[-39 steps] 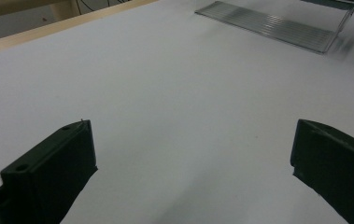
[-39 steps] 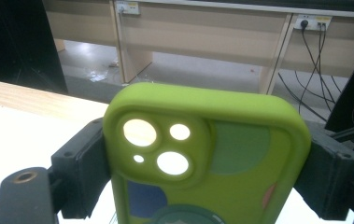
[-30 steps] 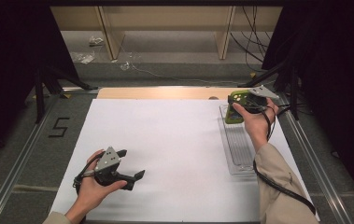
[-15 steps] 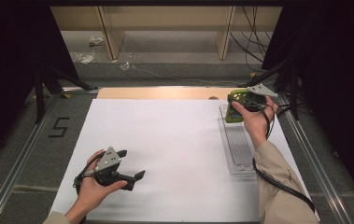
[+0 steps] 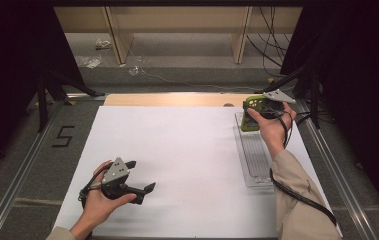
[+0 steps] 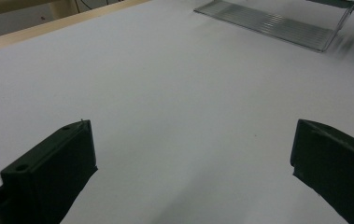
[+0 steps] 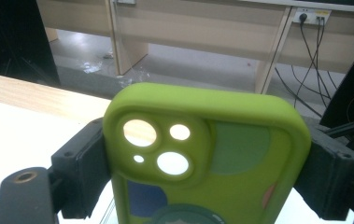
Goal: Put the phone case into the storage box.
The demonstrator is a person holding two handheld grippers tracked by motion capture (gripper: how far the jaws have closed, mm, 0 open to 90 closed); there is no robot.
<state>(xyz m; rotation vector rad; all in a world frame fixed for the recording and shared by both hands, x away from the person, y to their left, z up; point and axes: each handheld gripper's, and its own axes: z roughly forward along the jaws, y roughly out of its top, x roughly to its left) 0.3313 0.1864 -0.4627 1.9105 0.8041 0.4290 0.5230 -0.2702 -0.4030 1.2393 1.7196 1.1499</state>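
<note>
A lime-green phone case (image 7: 202, 154) with camera cut-outs stands upright between the jaws of my right gripper (image 7: 202, 177), which is shut on its two sides. In the high view that case (image 5: 251, 114) is held over the far end of a clear ribbed plastic tray (image 5: 253, 159) at the right of the white table sheet (image 5: 177, 150). My left gripper (image 5: 139, 176) rests low near the front left of the sheet, open, with nothing between its jaws. From the left gripper view its two black fingers (image 6: 55, 172) stand wide apart over bare white sheet.
A wooden strip (image 5: 167, 100) runs along the far edge of the sheet. Metal rails (image 5: 22, 170) flank the table. Beyond it lie a floor with scraps (image 5: 89, 60), wooden furniture legs (image 5: 119, 40) and cables (image 5: 272, 50). The clear tray (image 6: 277, 23) lies ahead of the left gripper.
My right hand has shifted slightly with the green case over the tray's far end. The left gripper has stayed where it was.
</note>
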